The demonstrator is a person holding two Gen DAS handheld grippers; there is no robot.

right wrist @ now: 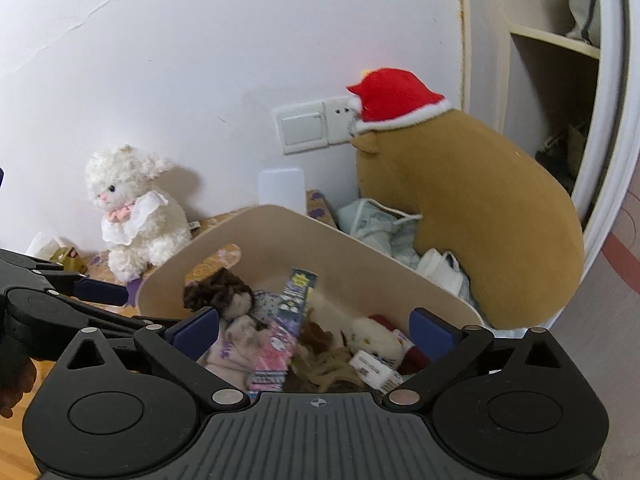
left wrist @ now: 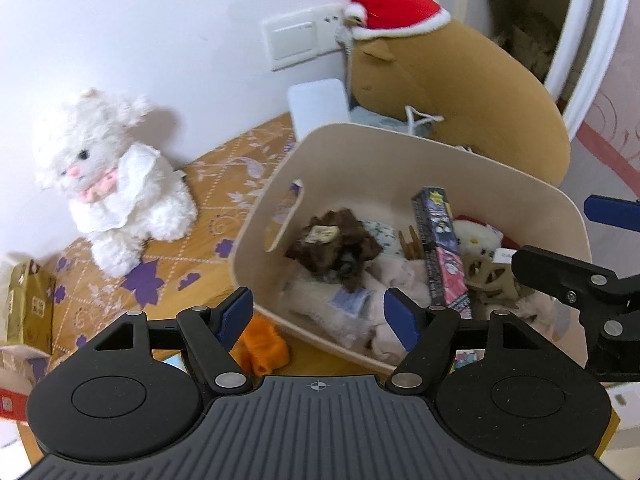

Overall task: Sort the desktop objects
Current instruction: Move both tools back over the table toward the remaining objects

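Observation:
A cream storage bin (left wrist: 400, 148) (right wrist: 360, 240) holds a brown-haired doll (left wrist: 336, 244) (right wrist: 224, 296), a long printed box (left wrist: 440, 248) (right wrist: 284, 328), a white and red plush (left wrist: 476, 236) (right wrist: 372, 336) and soft pink items. My left gripper (left wrist: 320, 316) is open and empty above the bin's near rim. My right gripper (right wrist: 316, 328) is open and empty over the bin; it also shows at the right edge of the left wrist view (left wrist: 592, 248). An orange toy (left wrist: 262, 346) lies on the table outside the bin, beside my left gripper's left finger.
A white plush lamb (left wrist: 108, 184) (right wrist: 132, 216) sits against the wall on the patterned tabletop (left wrist: 224, 184). A big brown plush with a red hat (left wrist: 460, 80) (right wrist: 460, 208) leans behind the bin. A gold box (left wrist: 28, 308) stands at the left. A wardrobe (right wrist: 560, 80) is at the right.

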